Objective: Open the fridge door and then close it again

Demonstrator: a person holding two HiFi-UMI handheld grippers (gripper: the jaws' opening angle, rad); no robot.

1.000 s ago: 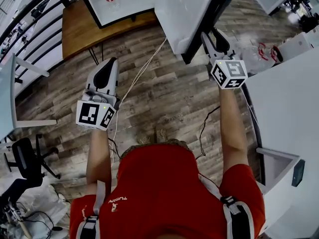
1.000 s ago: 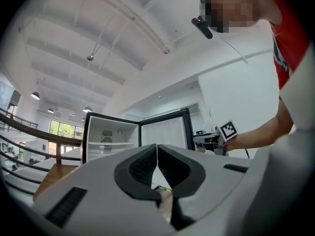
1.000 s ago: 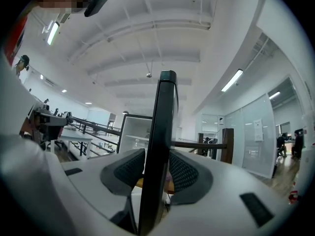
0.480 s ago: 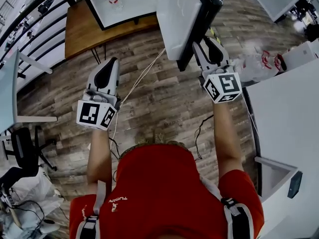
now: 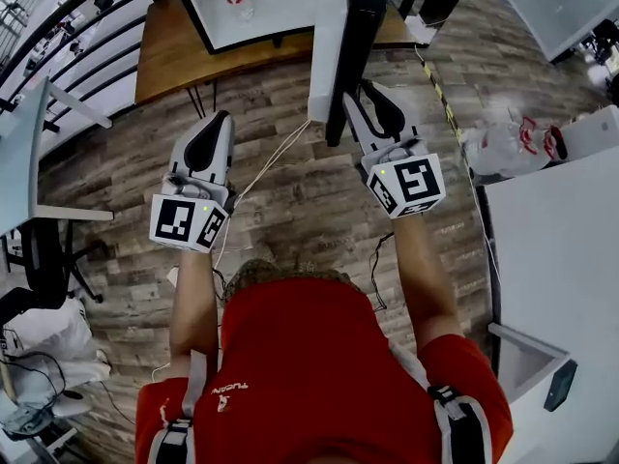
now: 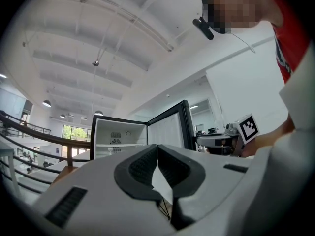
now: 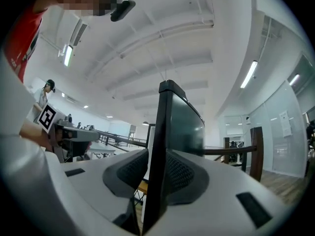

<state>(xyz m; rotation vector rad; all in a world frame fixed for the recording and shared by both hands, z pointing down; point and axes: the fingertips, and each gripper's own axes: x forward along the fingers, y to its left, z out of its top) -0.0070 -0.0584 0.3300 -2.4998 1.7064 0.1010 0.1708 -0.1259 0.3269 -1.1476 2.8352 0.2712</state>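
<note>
My right gripper point(image 5: 366, 97) reaches to 12 o'clock, where the fridge door point(image 5: 329, 46) stands edge-on. My jaws have just been closing and now pinch its black edge. My left gripper point(image 5: 219, 119), jaws together and empty, hangs at 10 o'clock, apart from the door. The open fridge point(image 5: 256, 8) shows at 11, over a wooden table point(image 5: 169, 56). A white cable point(image 5: 266, 158) trails across the floor between my grippers, and a white table point(image 5: 551, 230) lies at 3.

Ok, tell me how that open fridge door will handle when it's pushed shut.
The fridge door looks like a rigid slab, so it should swing as one piece on its hinge, not flex. The right gripper has just been closing its jaws with the door's smooth edge between them, so the grip may slip under a quick push.
</note>
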